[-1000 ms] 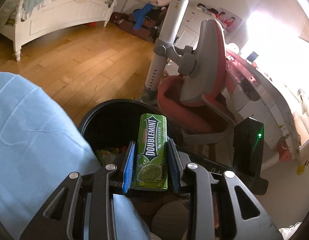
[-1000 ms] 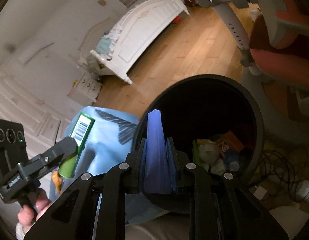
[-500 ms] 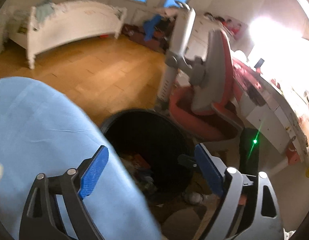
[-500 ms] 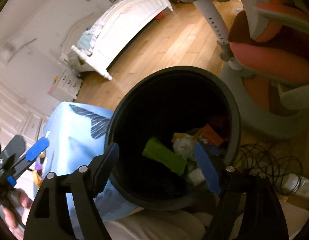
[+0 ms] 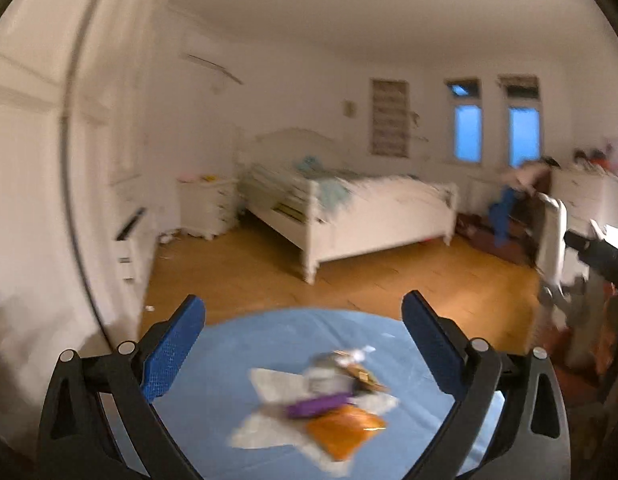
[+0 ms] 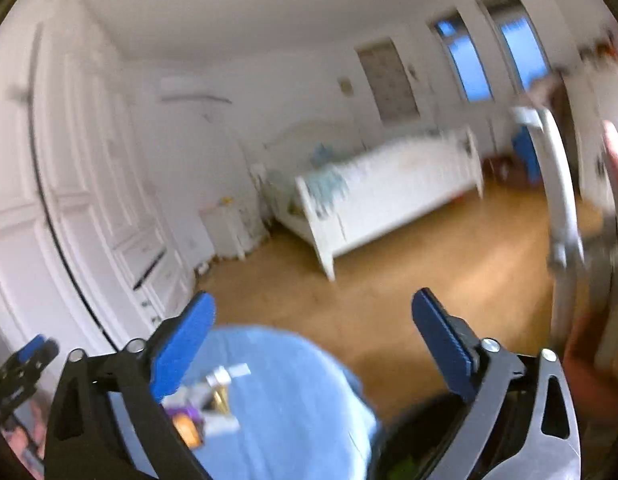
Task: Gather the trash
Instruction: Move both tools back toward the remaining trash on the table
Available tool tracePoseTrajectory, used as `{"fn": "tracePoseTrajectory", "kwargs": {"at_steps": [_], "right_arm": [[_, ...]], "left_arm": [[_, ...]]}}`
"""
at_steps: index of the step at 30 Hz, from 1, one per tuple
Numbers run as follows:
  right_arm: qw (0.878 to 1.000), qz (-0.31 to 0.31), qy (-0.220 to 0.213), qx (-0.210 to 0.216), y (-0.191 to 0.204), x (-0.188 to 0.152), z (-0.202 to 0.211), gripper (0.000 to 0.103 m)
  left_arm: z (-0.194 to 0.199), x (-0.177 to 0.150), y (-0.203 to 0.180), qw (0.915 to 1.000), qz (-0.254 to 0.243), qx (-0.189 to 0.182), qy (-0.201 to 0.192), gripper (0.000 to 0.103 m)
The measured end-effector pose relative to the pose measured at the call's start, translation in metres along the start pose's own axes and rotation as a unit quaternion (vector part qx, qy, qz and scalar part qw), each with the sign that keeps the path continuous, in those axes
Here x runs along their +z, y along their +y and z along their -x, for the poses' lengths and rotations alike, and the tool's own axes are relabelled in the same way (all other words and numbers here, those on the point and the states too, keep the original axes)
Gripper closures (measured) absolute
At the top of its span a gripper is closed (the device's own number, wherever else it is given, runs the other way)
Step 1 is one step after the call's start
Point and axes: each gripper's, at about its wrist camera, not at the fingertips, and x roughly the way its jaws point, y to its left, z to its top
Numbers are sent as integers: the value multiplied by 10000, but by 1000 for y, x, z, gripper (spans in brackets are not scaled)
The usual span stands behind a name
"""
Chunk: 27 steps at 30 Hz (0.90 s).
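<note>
Left wrist: wrappers (image 5: 329, 400) between fingers (image 5: 171, 354).

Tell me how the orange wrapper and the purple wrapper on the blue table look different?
The orange wrapper is wide and flat, while the purple wrapper is long and thin. The orange wrapper lies nearer the camera; the purple wrapper lies just behind it, against the white scraps. Both rest in one small pile on the blue table, between the open fingers of the left gripper, and both are blurred.
</note>
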Motion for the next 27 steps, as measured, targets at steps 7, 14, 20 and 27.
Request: {"fn": "tracePoseTrajectory", "kwargs": {"at_steps": [7,14,20,27], "right_arm": [[9988,285,-326,-227,35,51,5,5],[9985,268,-380,-292,56,61,29,5],[9996,205,-102,-152,62,39,43,5],[9954,60,922,258,65,-31,12,5]], "left_arm": [[20,17,44,9985,470,202,-190,5],[34,21,44,9985,458,45,-288,5],[36,4,49,9985,391,-389,37,5],[-15,-42,64,9864,459,-1020,1203,5]]}}
